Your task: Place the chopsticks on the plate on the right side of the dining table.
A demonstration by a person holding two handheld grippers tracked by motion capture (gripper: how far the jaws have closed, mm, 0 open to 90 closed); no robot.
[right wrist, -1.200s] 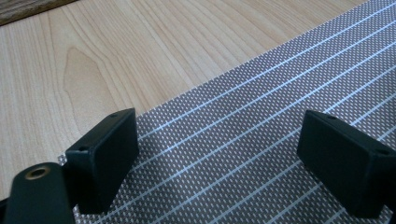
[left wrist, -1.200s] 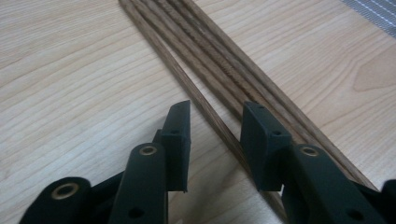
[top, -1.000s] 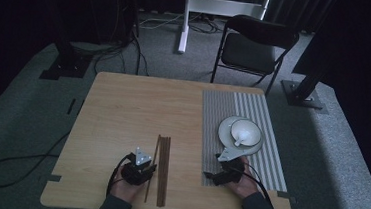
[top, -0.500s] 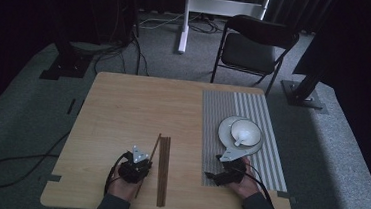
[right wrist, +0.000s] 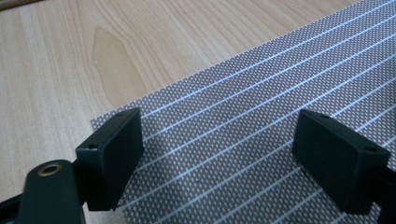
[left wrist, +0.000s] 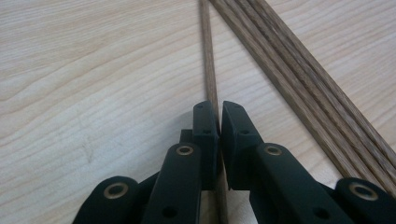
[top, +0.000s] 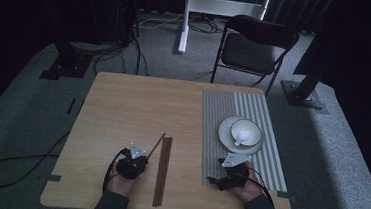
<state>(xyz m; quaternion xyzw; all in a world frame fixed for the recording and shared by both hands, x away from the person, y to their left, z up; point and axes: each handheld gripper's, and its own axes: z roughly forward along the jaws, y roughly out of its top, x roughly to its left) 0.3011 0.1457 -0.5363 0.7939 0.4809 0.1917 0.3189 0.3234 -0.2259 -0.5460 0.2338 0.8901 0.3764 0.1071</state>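
Chopstick of thin dark wood (left wrist: pixel 208 56) at the bundle's (top: pixel 162 170) eleven o'clock — left claw (left wrist: pixel 219 116) has just closed onto it; lifting looks next. Right claw (right wrist: pixel 217 154) gapes, empty.

No readable text, labels, brands, numbers or signs anywhere

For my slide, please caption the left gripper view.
Left gripper shut on one chopstick, beside the other chopsticks.

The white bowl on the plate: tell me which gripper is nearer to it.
Right. The right gripper sits on the striped mat, just below the bowl. The left gripper is well off to the side on bare wood, its jaws shut on a single chopstick.
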